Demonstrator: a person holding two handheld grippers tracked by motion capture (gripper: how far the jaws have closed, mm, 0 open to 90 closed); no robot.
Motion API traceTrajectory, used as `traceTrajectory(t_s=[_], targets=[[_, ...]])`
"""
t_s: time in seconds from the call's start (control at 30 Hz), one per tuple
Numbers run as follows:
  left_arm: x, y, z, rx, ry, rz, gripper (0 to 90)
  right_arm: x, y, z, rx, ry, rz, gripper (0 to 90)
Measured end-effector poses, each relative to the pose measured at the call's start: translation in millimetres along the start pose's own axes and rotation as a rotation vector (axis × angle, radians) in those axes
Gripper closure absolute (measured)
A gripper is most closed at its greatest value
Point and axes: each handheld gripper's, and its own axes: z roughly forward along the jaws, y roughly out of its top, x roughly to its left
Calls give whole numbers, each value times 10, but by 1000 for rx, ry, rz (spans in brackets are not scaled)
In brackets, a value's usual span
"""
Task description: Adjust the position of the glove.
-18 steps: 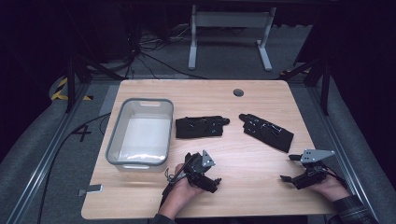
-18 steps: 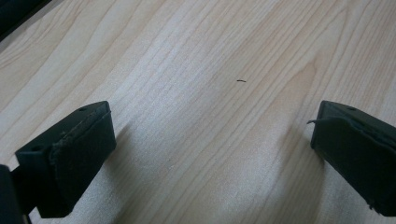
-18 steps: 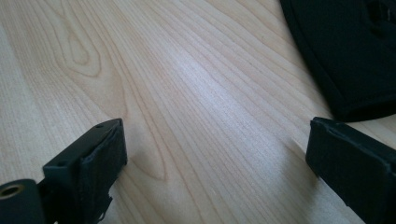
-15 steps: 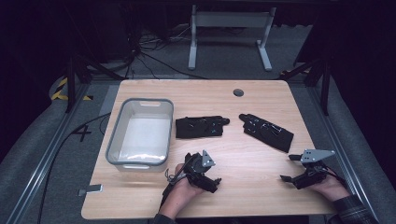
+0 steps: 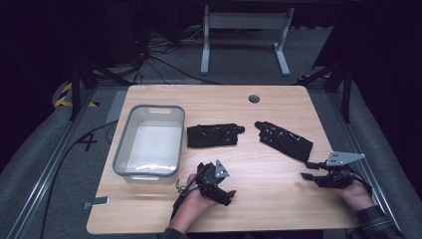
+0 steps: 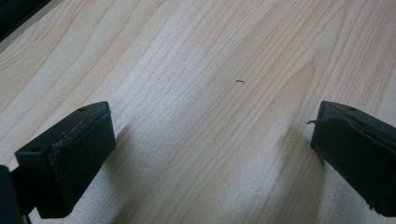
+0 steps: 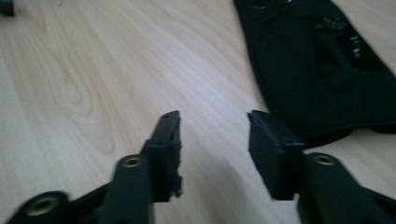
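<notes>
Wood is lying bare between the left gripper [image 5: 219, 188], low centre, jaws gaping wide, and the right gripper [image 5: 318, 172], lower right near the table [image 5: 278, 209] edge, jaws parted, empty. The nearest glove [image 5: 284, 140] is lying just above it.

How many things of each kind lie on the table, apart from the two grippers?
Black gloves: 2, one near the middle, one to the right
Clear plastic bin: 1
Total: 3
</notes>
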Motion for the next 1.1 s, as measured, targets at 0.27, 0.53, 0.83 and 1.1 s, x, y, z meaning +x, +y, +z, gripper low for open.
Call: traceTrajectory(t_s=[0.27, 0.53, 0.83, 1.1], targets=[[1, 1, 1, 0, -2, 1, 1, -173, 181, 47, -23, -29, 8, 899], [1, 1, 1, 0, -2, 1, 1, -356, 316, 188, -14, -30, -2, 899], [3, 1, 1, -1, -4, 2, 1, -518, 353, 372, 24, -38, 1, 898], [3, 1, 1, 0, -4, 2, 2, -572, 249, 387, 61, -33, 20, 900]])
